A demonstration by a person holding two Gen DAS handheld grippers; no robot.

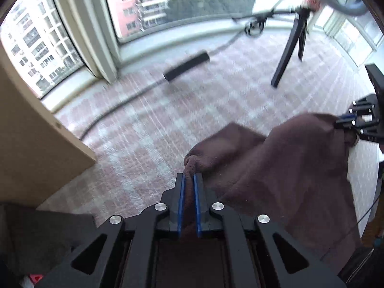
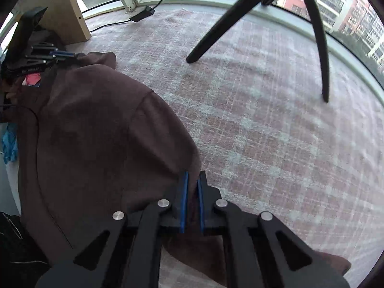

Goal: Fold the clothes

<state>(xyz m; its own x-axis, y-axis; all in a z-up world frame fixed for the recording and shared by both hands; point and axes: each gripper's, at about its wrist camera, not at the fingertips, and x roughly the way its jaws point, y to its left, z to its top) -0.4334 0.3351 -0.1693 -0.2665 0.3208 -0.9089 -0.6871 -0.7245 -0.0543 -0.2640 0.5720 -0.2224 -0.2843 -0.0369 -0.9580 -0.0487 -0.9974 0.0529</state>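
Note:
A dark brown garment [image 1: 276, 168] hangs stretched between my two grippers above a pink checked carpet. My left gripper [image 1: 189, 176] is shut on a bunched corner of it, brown cloth filling the gap between the blue pads. In the right wrist view the same brown garment [image 2: 96, 132] drapes to the left, and my right gripper [image 2: 192, 176] is shut on its edge. The right gripper [image 1: 345, 120] also shows at the far right of the left wrist view, and the left gripper [image 2: 64, 54] at the upper left of the right wrist view.
Black tripod legs [image 2: 216, 33] stand on the carpet [image 2: 276, 132] ahead. A black power brick [image 1: 186, 66] with its cable lies near the curved window sill. A wooden panel [image 1: 28, 124] stands at the left. Dark and coloured clothes [image 2: 9, 144] lie at the left.

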